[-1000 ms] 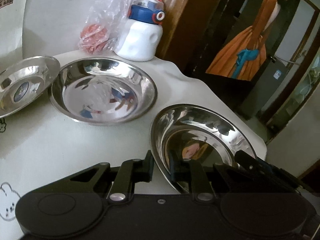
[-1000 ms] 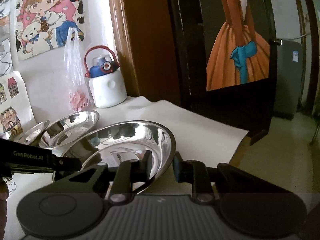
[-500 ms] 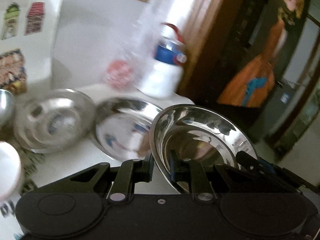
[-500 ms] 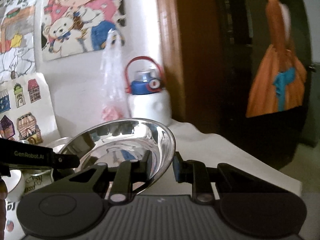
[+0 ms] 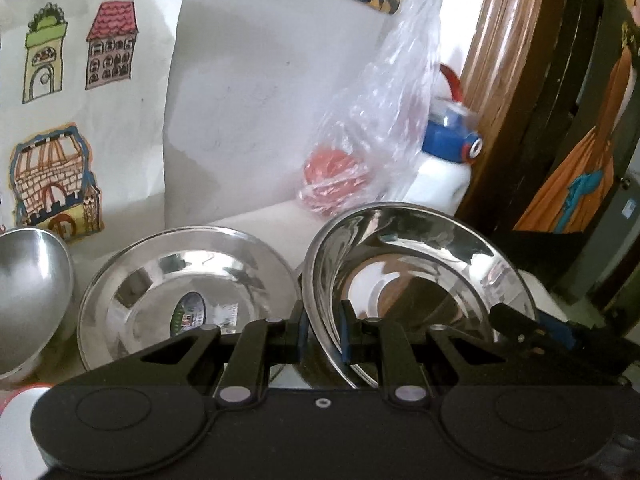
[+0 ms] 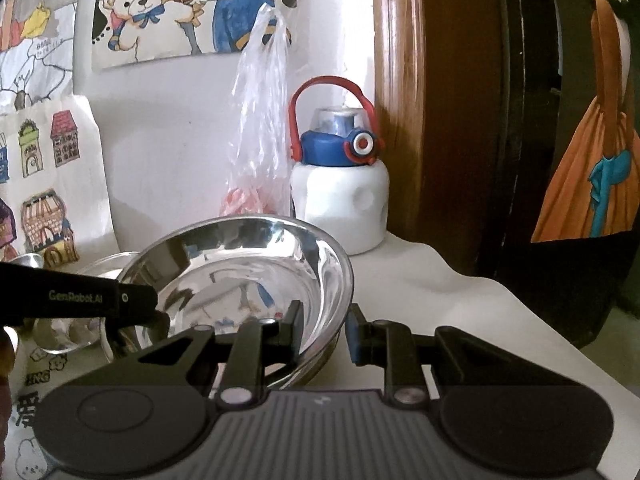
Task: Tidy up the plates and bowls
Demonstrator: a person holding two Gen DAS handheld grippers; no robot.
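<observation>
Both grippers pinch one steel bowl (image 5: 416, 280) by opposite rims — the left gripper (image 5: 323, 330) narrow on its near-left edge, the right gripper (image 6: 323, 330) narrow on its near-right edge. In the right wrist view the left gripper's finger comes in from the left and meets the rim; in the left wrist view the right gripper's finger reaches the rim from the right. The bowl hangs between them, tilted, its left rim higher, above the worktop (image 6: 440, 280).

The relation that counts: a second steel plate (image 5: 188, 284) lies flat on the worktop just to the left of the held bowl and a little lower, their rims nearly meeting in the left wrist view. Farther left sits a deeper bowl (image 5: 32, 292). So the likely stacking spot lies to the left — nearer the left gripper — and I judge the held bowl must level out before it nests there. The bottle (image 6: 340, 196) and plastic bag (image 6: 260, 132) stand at the far wall, well apart.
</observation>
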